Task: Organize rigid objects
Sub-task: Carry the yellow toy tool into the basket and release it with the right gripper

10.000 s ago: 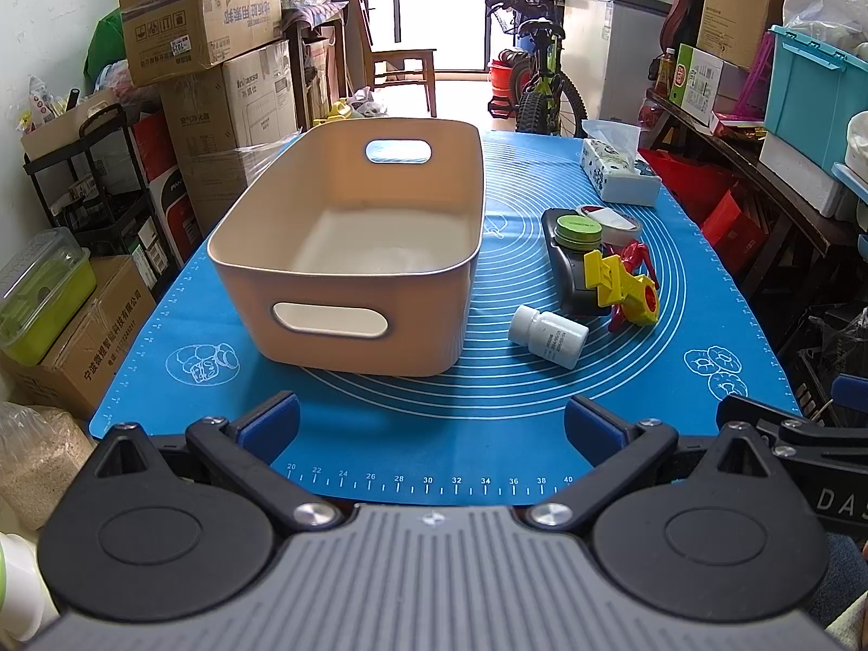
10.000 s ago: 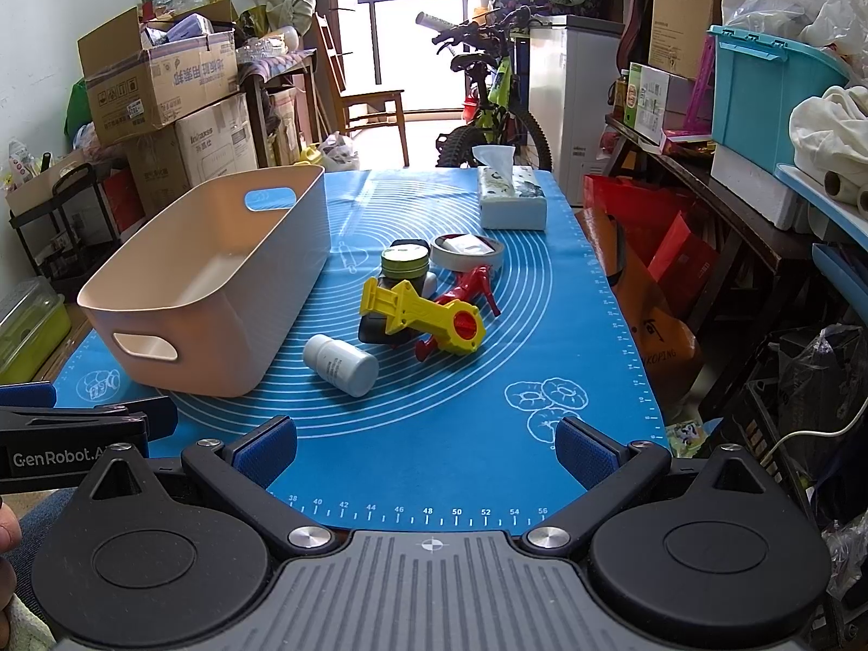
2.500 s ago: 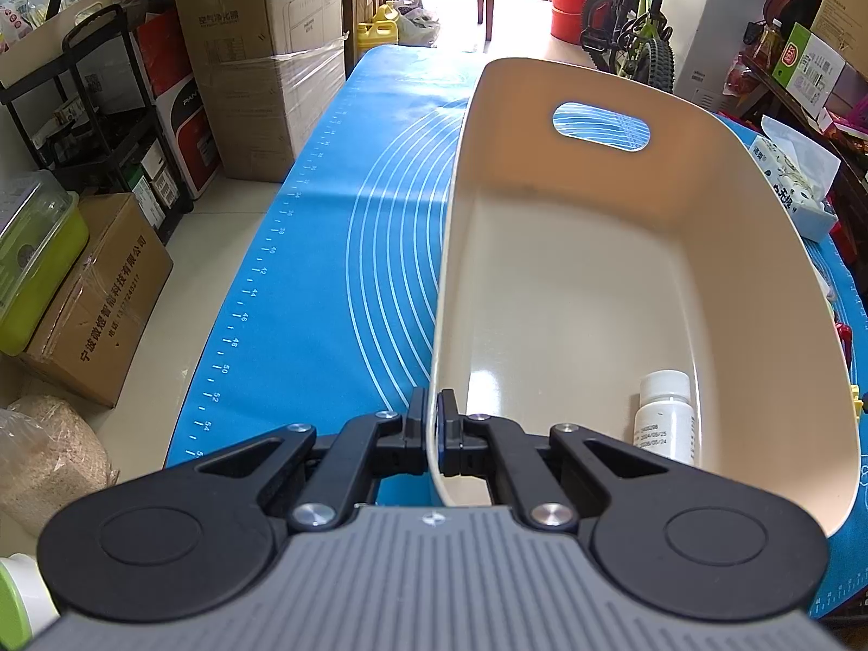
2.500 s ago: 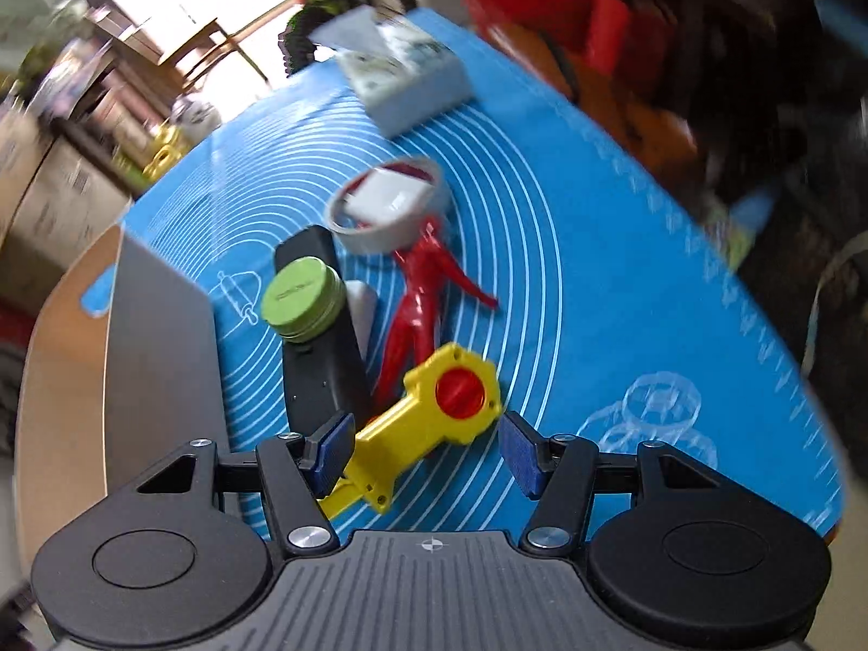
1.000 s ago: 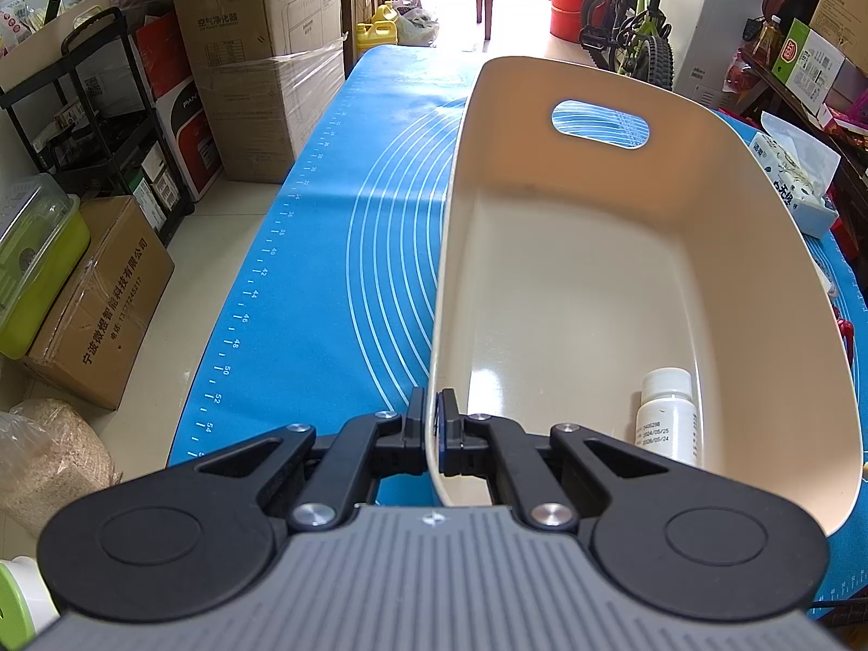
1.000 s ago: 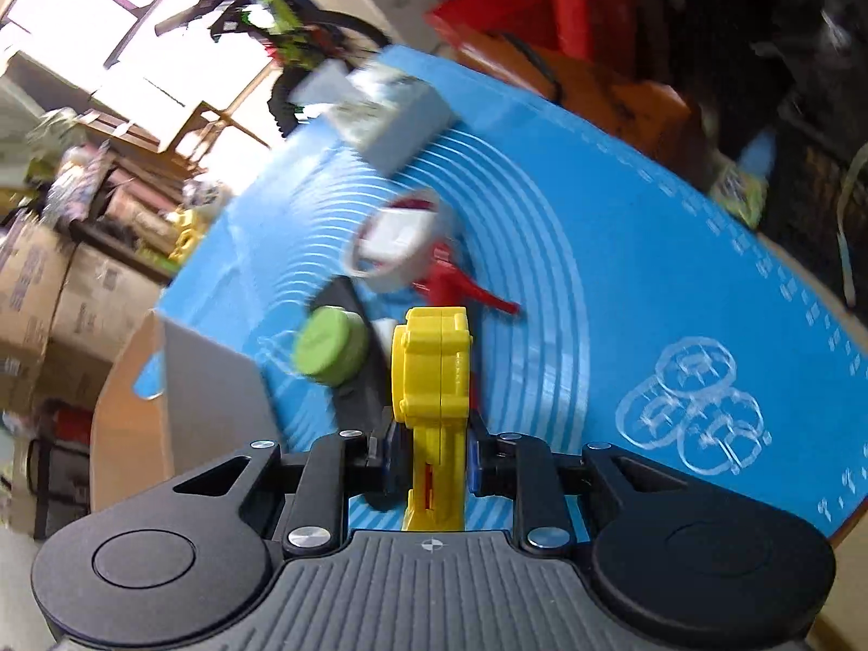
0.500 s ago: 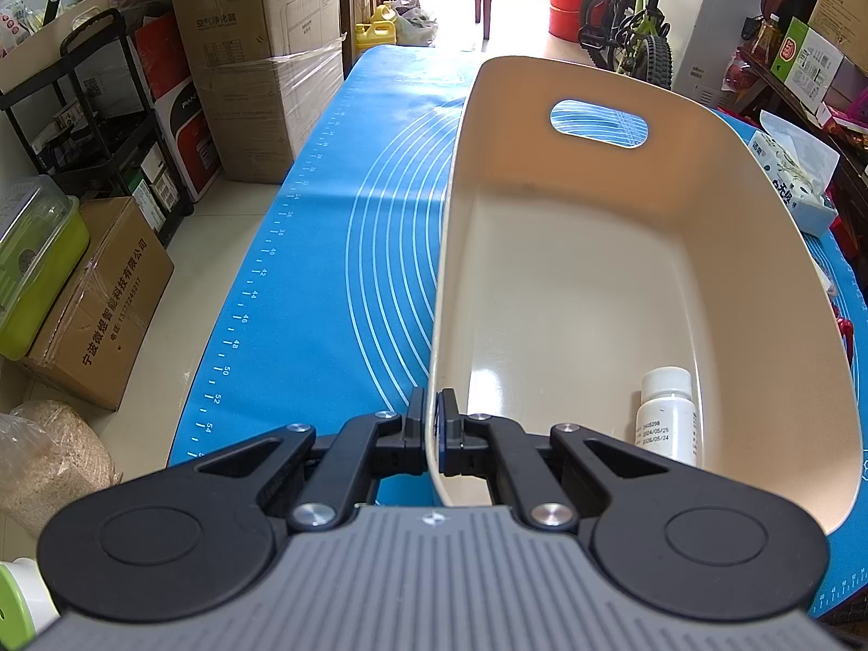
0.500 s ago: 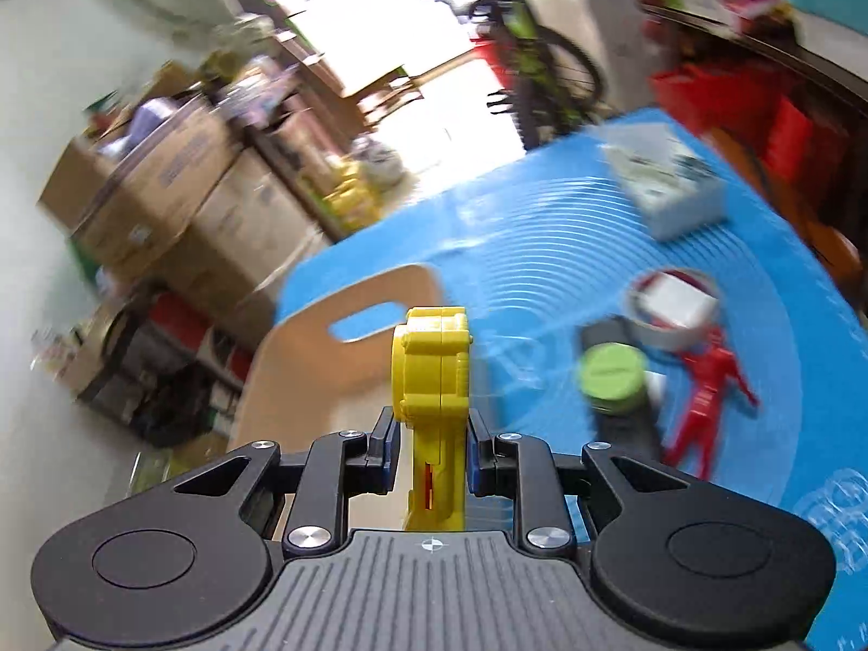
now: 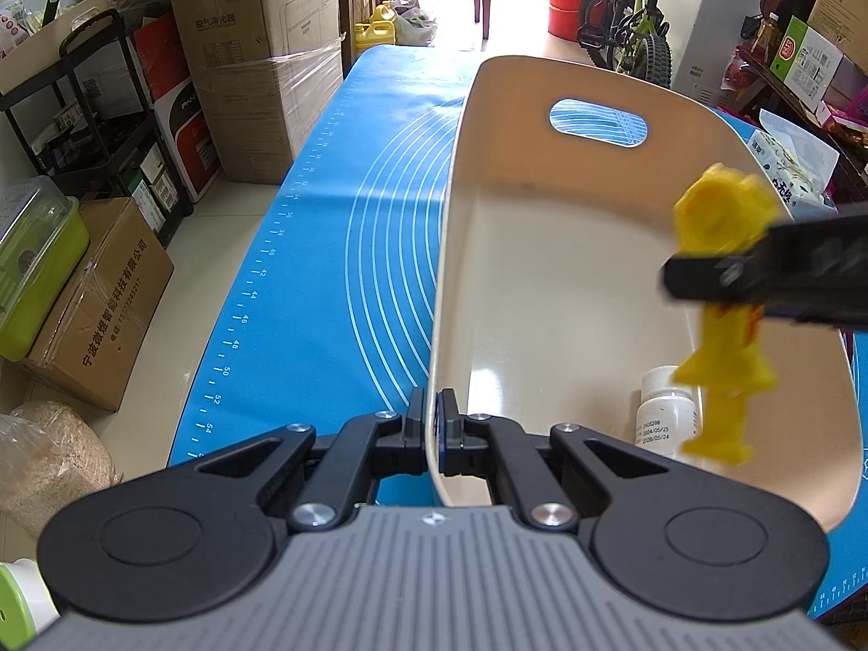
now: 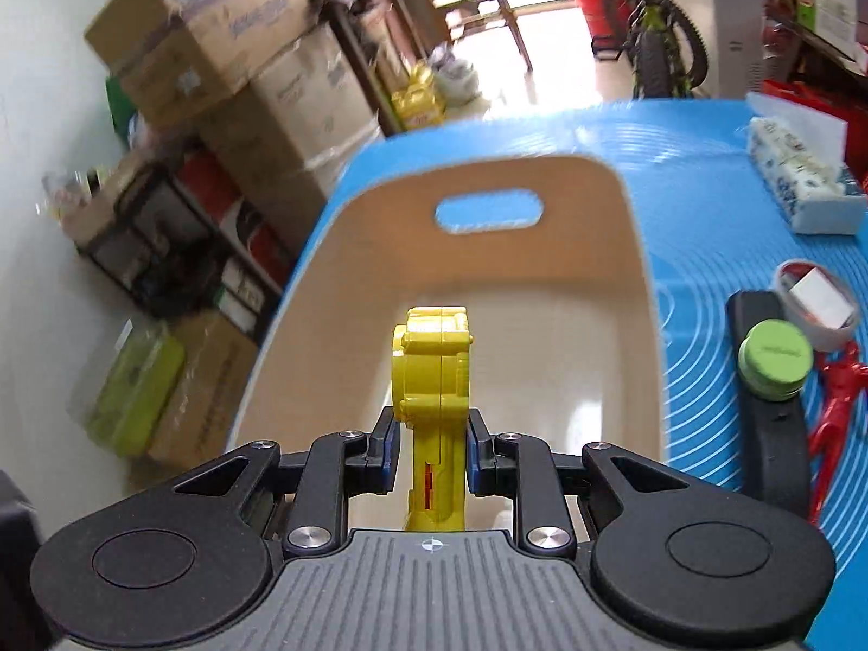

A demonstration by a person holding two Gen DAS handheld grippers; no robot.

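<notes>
My left gripper (image 9: pixel 432 434) is shut on the near rim of the beige bin (image 9: pixel 542 249), which stands on the blue mat (image 9: pixel 347 228). A white pill bottle (image 9: pixel 663 415) lies inside the bin at its near right. My right gripper (image 10: pixel 431 447) is shut on a yellow plastic toy (image 10: pixel 436 380) and holds it above the bin (image 10: pixel 488 293). In the left wrist view the toy (image 9: pixel 721 293) hangs over the bin's right side.
On the mat right of the bin lie a green-lidded jar (image 10: pixel 774 361) on a black case (image 10: pixel 767 434), a red figure (image 10: pixel 838 396), a tape roll (image 10: pixel 816 312) and a tissue pack (image 10: pixel 800 184). Cardboard boxes (image 9: pixel 260 54) and a shelf rack (image 9: pixel 92 125) stand left of the table.
My right gripper closed on the yellow toy, lifted it off the mat and carried it left over the bin. My left gripper has stayed clamped on the bin's rim.
</notes>
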